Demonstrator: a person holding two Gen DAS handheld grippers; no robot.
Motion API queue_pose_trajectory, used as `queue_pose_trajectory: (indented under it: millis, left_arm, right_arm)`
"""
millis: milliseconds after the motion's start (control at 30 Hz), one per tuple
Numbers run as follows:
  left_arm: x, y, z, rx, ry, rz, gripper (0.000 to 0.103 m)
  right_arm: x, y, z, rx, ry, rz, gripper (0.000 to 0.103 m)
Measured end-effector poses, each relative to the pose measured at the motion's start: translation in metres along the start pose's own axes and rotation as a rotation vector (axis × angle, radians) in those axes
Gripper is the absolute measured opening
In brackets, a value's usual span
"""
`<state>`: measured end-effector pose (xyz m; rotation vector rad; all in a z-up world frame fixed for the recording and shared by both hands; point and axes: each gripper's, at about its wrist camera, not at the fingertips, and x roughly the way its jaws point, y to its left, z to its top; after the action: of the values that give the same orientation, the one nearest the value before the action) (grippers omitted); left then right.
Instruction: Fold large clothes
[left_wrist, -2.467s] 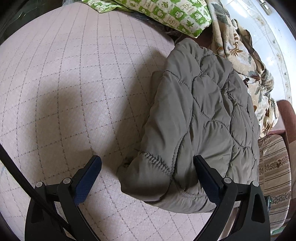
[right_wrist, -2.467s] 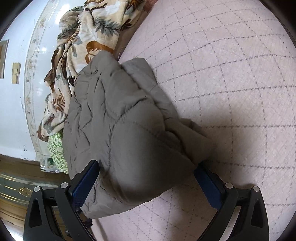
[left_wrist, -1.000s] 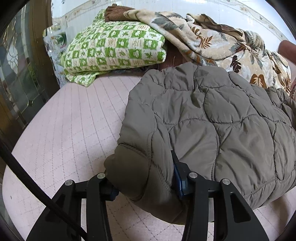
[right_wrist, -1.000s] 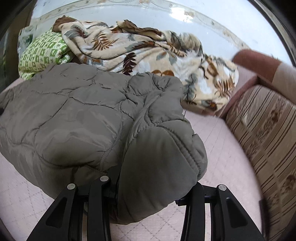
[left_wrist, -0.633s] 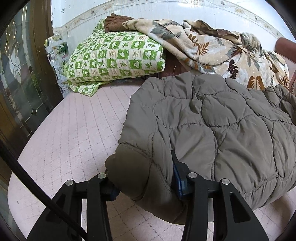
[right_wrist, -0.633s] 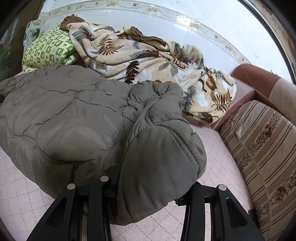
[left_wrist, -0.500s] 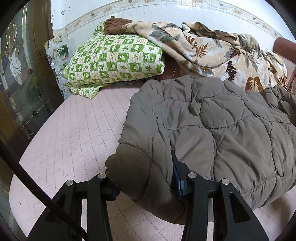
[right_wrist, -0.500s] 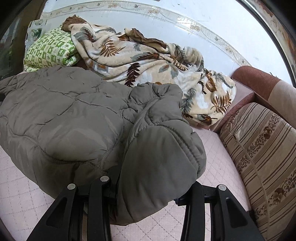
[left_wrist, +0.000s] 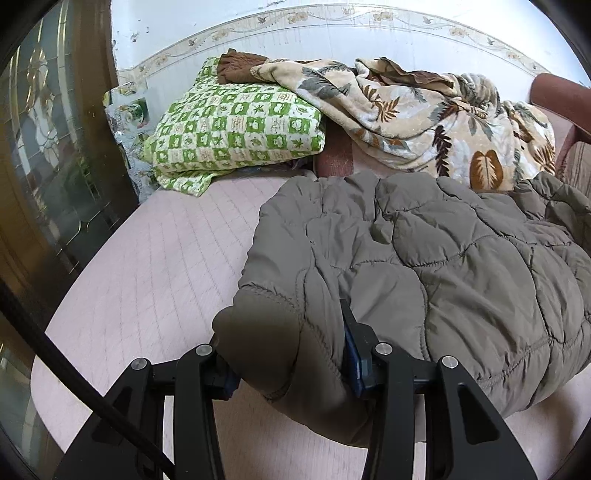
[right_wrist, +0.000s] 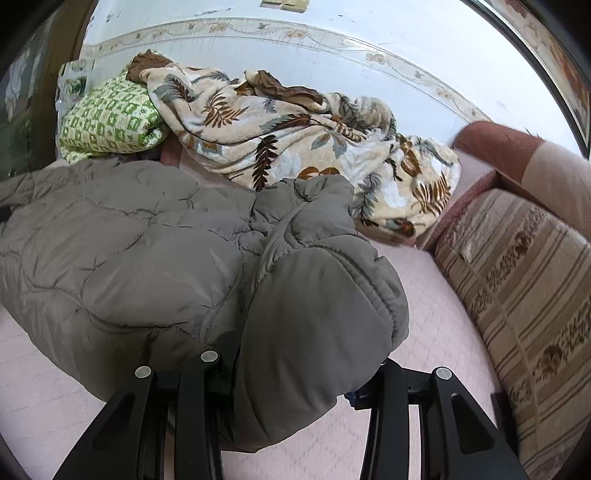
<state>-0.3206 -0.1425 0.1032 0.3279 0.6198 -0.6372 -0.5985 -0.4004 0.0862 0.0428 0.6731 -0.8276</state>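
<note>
While both grippers — left gripper (left_wrist: 291, 363), right gripper (right_wrist: 295, 380) — clamp fingers on near corners of the quilted jacket (left_wrist: 443, 266) over the pink mattress (left_wrist: 147, 266), slick puffy fabric could slip free — fold collapses.

Jacket (left_wrist: 461, 266): olive-grey, quilted w/ curved stitch lines; cuff panels plain, same tone.
Mattress cover (left_wrist: 155, 266): pale pink, thin grey diamond grid.
Pillow (left_wrist: 236, 129): green/cream checks w/ small leaf motifs.
Blanket (right_wrist: 295, 147): cream ground, brown + grey-green leaf print, dark brown edge.
Cushion (right_wrist: 524, 280): beige/tan stripes w/ brown floral bands.
Wall (right_wrist: 369, 29): white, w/ pale floral border strip.
Gripper frames black, pads blue.
</note>
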Motion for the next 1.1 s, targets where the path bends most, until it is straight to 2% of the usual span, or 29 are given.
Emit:
queue_pose_trajectory:
  millis: [233,633,1100]
  left_arm:
    - [-0.026,0.003,-0.039,0.008,0.015,0.009,0.044]
    - [-0.059,0.005,-0.073,0.013,0.009,0.022,0.044]
    - [-0.045,-0.008,-0.099,0.056,0.014,0.102,0.046]
  right_arm:
    - [-0.03,0.0,-0.037,0.06,0.026,0.028,0.043]
    - [-0.064,0.0,-0.076,0.12,0.054,0.044,0.043]
    - [-0.059,0.004,-0.098,0.134,0.103,0.027,0.043]
